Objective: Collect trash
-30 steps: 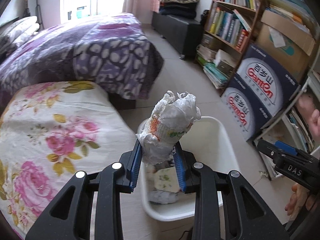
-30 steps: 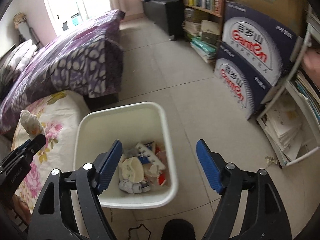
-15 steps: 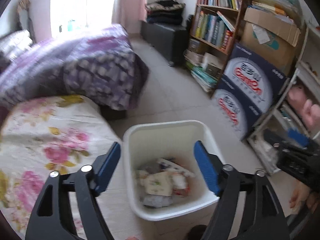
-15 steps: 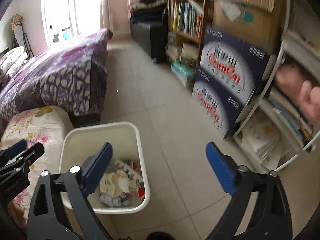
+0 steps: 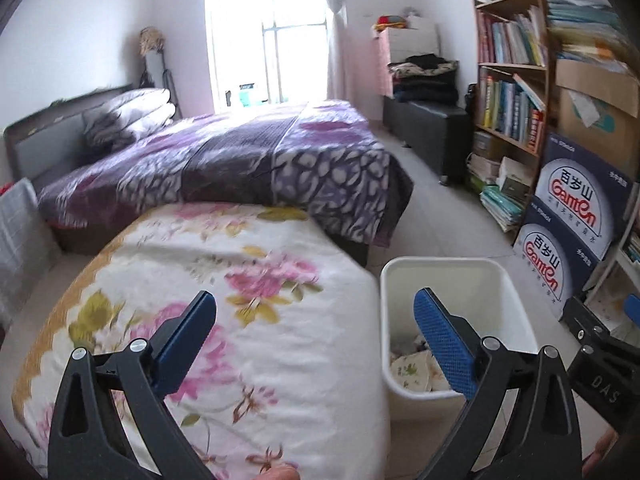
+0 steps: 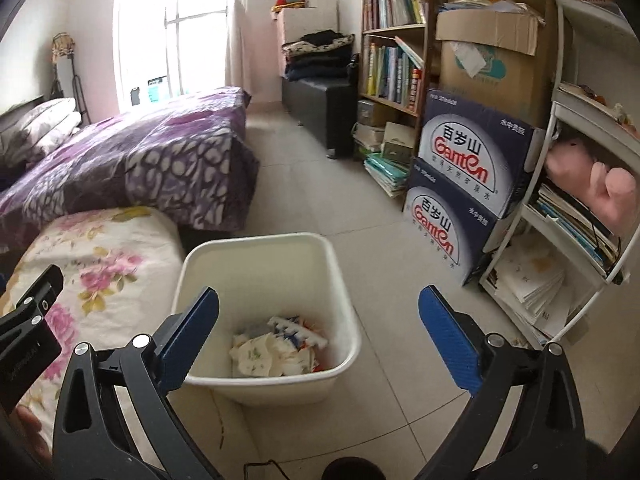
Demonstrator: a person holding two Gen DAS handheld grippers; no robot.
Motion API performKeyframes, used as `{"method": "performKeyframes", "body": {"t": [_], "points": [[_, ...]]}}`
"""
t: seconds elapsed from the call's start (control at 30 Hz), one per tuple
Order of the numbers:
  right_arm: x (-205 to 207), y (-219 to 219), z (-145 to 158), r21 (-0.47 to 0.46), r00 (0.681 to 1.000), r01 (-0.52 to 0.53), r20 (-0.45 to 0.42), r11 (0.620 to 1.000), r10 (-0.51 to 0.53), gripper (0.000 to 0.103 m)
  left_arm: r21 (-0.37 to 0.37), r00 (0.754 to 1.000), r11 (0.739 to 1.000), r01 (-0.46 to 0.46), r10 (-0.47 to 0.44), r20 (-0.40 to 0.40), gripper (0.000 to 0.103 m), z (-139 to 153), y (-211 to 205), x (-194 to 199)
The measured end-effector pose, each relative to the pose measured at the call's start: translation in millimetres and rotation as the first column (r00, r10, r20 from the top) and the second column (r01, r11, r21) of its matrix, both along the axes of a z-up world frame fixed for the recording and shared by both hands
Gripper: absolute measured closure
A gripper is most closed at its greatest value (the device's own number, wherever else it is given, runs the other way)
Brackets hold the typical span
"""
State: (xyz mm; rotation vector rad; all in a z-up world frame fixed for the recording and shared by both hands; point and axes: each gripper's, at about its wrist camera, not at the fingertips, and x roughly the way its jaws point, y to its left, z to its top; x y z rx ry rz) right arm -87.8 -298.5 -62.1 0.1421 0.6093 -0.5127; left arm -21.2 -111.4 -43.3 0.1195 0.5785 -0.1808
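Note:
A white plastic bin [image 6: 256, 240] stands on the tiled floor beside a floral bedcover [image 5: 240, 280]. Crumpled paper and wrappers [image 6: 276, 348] lie in its bottom. My left gripper [image 5: 315, 294] hovers over the edge of the floral cover, its jaws still opening with nothing between them; the bin [image 5: 440, 262] sits just to its right. Open and empty, my right gripper [image 6: 320, 291] points down at the bin from the near side. Each gripper's black frame shows at the edge of the other's view.
A bed with a purple quilt [image 5: 248, 160] lies beyond the floral cover. Two stacked dark-blue boxes [image 6: 460, 184], a bookshelf [image 6: 392, 68] and a white wire rack [image 6: 568, 240] line the right side. A black bench [image 6: 320, 100] stands at the back.
My left gripper let go of the crumpled white trash over the bin, opened wide and swung left over the floral cover. The right gripper opened wider and tilted up.

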Motion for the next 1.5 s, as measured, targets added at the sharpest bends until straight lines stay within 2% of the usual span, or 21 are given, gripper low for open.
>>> {"method": "performKeyframes", "body": {"t": [0.17, 0.27, 0.47, 1.1, 1.5], "points": [[-2, 22, -1, -0.064, 0.999, -0.019, 0.031, 0.998, 0.021, 0.007, 0.021, 1.000, 1.000, 0.000, 0.000, 0.011, 0.007, 2, 10, -4], [-2, 27, -3, -0.071, 0.999, -0.028, 0.038, 0.997, 0.031, 0.007, 0.002, 1.000, 1.000, 0.008, -0.008, -0.010, 0.007, 1, 14, -5], [-2, 30, -1, -0.087, 0.998, -0.034, 0.045, 0.996, 0.038, 0.007, 0.012, 1.000, 1.000, 0.018, -0.018, -0.002, 0.007, 1, 11, -6], [1, 23, -7, -0.034, 0.999, -0.028, 0.030, 0.999, 0.029, 0.007, 0.018, 1.000, 1.000, 0.005, -0.004, -0.020, 0.007, -8, 11, 0], [1, 23, -7, -0.033, 0.999, -0.031, 0.028, 0.999, 0.032, 0.007, 0.020, 1.000, 1.000, 0.005, -0.005, -0.024, 0.007, -9, 10, 0]]}}
